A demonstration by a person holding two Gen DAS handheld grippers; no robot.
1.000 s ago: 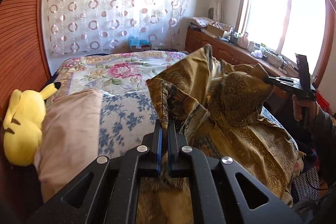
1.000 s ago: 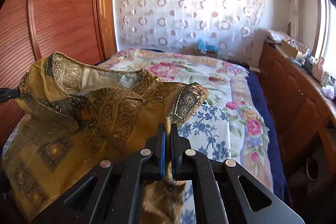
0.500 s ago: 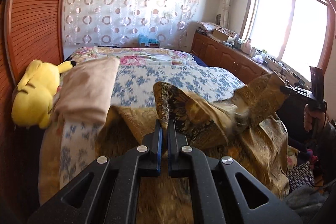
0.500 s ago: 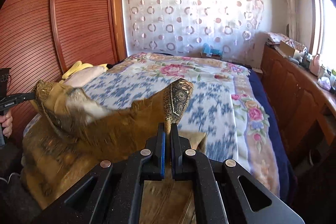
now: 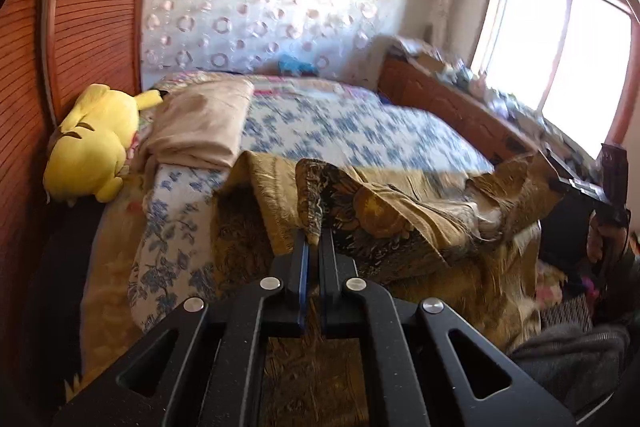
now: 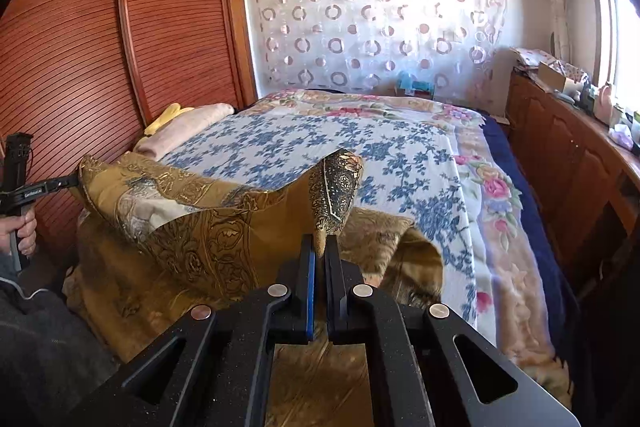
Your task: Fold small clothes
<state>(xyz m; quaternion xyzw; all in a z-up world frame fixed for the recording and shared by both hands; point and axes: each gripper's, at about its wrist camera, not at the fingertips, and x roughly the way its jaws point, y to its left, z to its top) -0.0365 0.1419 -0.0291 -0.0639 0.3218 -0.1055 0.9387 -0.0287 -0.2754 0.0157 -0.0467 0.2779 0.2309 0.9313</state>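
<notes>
1. Fabric fills the near end of the scene: a golden-brown garment with dark paisley and ornate printed panels (image 5: 400, 223) lies across the foot of the bed, its upper edge lifted off the rest and stretched between the two tools.
2. Left gripper (image 5: 314, 241), black with blue-lined pads, has its jaws pinched narrow on one dark patterned corner of the garment, which stands up just above the fingertips.
3. Right gripper (image 6: 320, 247), of the same build, is clamped tight on the other dark-bordered corner, a tongue of cloth rising between its jaws.
4. Each tool also shows in the other's view, held by a hand (image 6: 20, 231) at the frame's edge, cloth pulled to its tip.
5. Bed cover, white with blue flowers (image 6: 360, 147), lies beyond the garment, with a pink-rose border along its far and window sides.
6. Yellow plush toy (image 5: 92, 143) rests at the bed's edge against the reddish slatted wooden wardrobe (image 6: 80, 47), touching a folded beige blanket (image 5: 200, 123).
7. Sheer curtain with ring patterns (image 6: 380, 15) hangs behind the bed; a wooden sideboard (image 6: 568, 163) runs beneath the window.
</notes>
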